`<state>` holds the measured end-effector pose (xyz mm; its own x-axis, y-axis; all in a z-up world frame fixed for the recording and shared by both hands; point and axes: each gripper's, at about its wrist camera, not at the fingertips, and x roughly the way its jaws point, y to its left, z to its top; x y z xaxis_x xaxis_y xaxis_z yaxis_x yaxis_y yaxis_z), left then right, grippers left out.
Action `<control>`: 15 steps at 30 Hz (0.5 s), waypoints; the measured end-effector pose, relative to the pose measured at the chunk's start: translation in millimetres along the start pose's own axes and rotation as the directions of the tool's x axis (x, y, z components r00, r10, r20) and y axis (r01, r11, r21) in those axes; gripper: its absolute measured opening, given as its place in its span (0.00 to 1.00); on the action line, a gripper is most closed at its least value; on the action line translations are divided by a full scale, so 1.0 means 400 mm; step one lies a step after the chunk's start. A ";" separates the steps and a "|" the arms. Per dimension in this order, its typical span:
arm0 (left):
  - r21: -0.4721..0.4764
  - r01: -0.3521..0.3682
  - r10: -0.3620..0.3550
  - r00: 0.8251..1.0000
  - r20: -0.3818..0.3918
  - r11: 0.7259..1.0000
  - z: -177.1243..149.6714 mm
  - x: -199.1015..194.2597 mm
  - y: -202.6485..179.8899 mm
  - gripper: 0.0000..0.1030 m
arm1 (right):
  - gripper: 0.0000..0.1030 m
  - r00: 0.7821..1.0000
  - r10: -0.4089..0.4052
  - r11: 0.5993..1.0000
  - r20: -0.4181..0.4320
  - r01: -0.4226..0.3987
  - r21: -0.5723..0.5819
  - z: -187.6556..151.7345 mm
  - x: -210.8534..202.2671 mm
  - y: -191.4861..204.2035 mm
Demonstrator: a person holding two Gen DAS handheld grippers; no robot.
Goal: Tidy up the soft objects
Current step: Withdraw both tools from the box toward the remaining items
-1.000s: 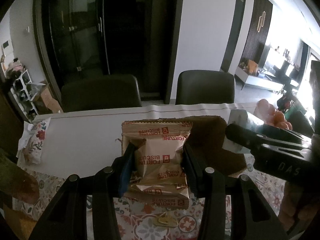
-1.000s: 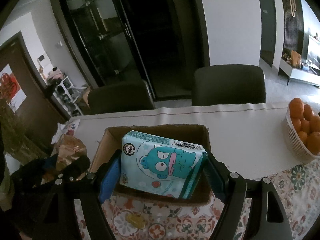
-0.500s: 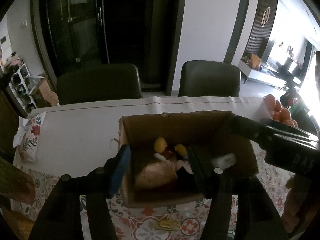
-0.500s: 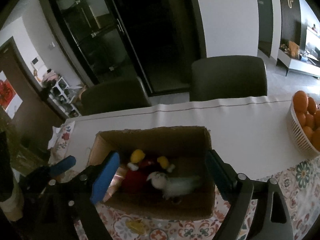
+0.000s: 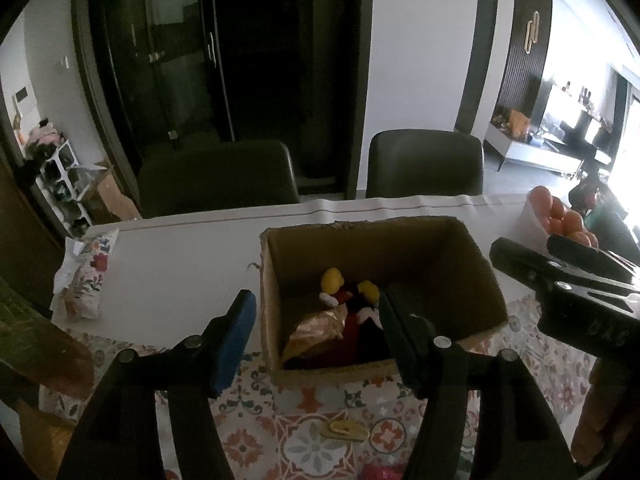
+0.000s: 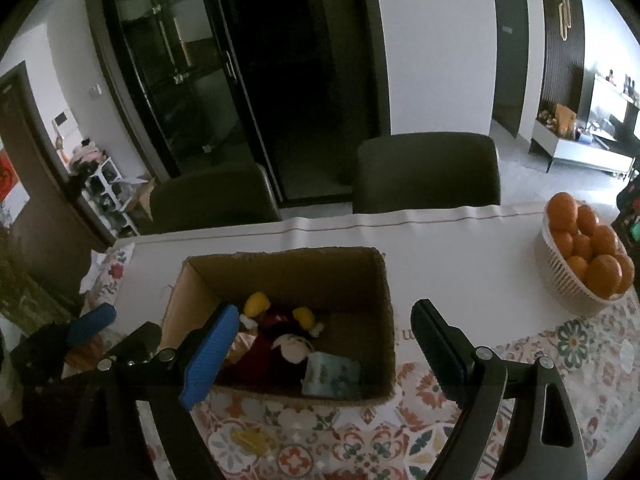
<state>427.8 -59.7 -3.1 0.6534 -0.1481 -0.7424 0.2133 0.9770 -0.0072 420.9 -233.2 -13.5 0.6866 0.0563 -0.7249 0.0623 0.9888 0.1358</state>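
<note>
An open cardboard box [image 5: 472, 276] [image 6: 380, 304] stands on the table. Inside lie a red and black plush toy with yellow feet [image 5: 352, 300] [image 6: 280, 340], a biscuit packet [image 5: 318, 330] [image 6: 242, 344] at the left, and a teal tissue pack [image 6: 332, 376] at the right front. My left gripper [image 5: 316, 320] is open and empty above the box's near left side. My right gripper [image 6: 324, 336] is open and empty above the box; it also shows in the left wrist view [image 5: 568, 284].
A white basket of oranges [image 6: 584, 256] [image 5: 564, 216] stands at the table's right. A floral packet [image 5: 86, 280] lies at the left edge. A small yellow item [image 5: 348, 428] [image 6: 250, 440] lies on the patterned cloth before the box. Two dark chairs [image 6: 428, 176] stand behind the table.
Both grippers have opened. The biscuit packet left the left gripper and the teal tissue pack left the right gripper; both now lie in the box. Both grippers have pulled back slightly.
</note>
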 end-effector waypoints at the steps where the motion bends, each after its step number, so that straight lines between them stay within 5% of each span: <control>1: 0.004 0.001 -0.001 1.000 0.007 1.000 -0.005 -0.011 -0.003 0.62 | 0.86 1.000 -0.006 1.000 0.006 0.006 -0.004 -0.006 -0.010 -0.001; 15: 0.052 0.019 -0.020 0.999 0.027 0.998 -0.105 -0.125 -0.045 0.64 | 0.86 0.999 -0.036 0.999 0.035 0.035 0.007 -0.122 -0.143 -0.025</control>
<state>360.6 -63.3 6.0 0.6685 -0.1719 -0.7236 0.2628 0.9648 0.0136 345.6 -239.6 -6.5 0.7089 0.0162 -0.7051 0.0913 0.9892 0.1145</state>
